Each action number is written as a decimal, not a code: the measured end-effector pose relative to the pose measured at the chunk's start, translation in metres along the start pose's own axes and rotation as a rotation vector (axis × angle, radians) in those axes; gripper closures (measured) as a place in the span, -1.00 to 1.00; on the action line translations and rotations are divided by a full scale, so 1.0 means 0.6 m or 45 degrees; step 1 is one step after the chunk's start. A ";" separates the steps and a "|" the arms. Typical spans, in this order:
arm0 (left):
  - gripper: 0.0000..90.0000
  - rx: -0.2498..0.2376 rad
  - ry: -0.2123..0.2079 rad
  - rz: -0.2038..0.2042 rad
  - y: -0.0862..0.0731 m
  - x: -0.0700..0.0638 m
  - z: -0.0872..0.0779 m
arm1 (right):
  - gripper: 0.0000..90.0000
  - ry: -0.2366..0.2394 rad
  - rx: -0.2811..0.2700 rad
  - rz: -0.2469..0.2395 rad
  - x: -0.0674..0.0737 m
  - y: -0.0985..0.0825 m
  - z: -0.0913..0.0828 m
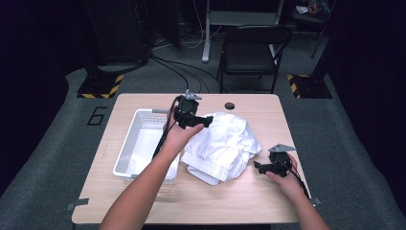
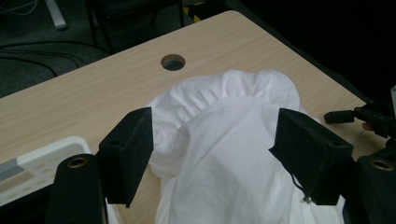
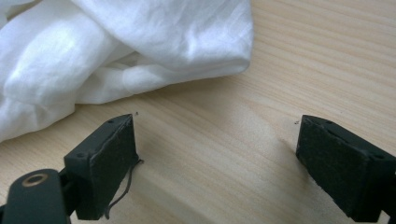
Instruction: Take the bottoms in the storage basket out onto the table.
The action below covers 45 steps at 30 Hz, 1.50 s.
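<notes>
High view: you have the white garment (image 1: 222,146) bunched in the middle of the table (image 1: 249,206), just right of the white basket (image 1: 139,125), with its near-left edge touching or overlapping the basket's corner. Your left gripper (image 1: 203,120) hangs over the far-left part of the cloth, jaws pointed toward the right, and your right gripper (image 1: 261,167) sits low beside the garment's near-right edge, aimed back at it.

In the left gripper view the 2 jaws stand wide apart with the gathered, elastic-looking hem of the garment (image 2: 224,121) between and below them; nothing is pinched, and I cannot tell whether the pads touch the cloth. That spread suits a grab on the thick ruffled band, which would give you a firmer hold than loose fabric.

In the right gripper view your jaws are likewise spread, with bare wood (image 3: 215,154) between them and the garment's folded edge (image 3: 140,60) a little ahead, apart from both pads. Holding the right gripper low and level with the table looks like preparation to slide under that edge.

Judging from the basket alongside, the likely aim is lifting the garment with both grippers toward it.
</notes>
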<state>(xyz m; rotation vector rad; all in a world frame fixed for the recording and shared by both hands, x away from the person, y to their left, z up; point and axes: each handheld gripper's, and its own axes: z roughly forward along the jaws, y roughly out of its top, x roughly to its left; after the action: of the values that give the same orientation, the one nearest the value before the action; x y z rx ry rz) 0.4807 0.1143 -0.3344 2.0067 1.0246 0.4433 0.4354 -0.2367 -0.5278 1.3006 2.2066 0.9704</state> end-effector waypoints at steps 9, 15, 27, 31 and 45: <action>-0.29 -0.004 0.005 0.036 0.003 0.016 -0.043 | -0.74 0.000 0.000 0.000 0.000 0.000 0.000; -0.27 -0.013 0.016 0.026 -0.002 0.031 -0.065 | -0.74 0.000 -0.001 -0.002 0.000 0.000 0.000; -0.24 -0.028 0.051 -0.009 -0.024 0.068 -0.095 | -0.74 0.000 -0.001 -0.004 0.000 0.000 0.000; -0.24 -0.025 0.069 -0.028 -0.035 0.082 -0.104 | -0.74 0.000 -0.001 -0.002 0.000 0.000 0.000; -0.21 -0.061 0.087 -0.103 -0.083 0.108 -0.115 | -0.74 0.000 0.000 0.001 0.000 0.000 0.000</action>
<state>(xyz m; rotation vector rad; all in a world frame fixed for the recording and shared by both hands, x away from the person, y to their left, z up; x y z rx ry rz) 0.4526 0.2177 -0.3358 1.9115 1.1232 0.4914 0.4353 -0.2366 -0.5277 1.3014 2.2067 0.9704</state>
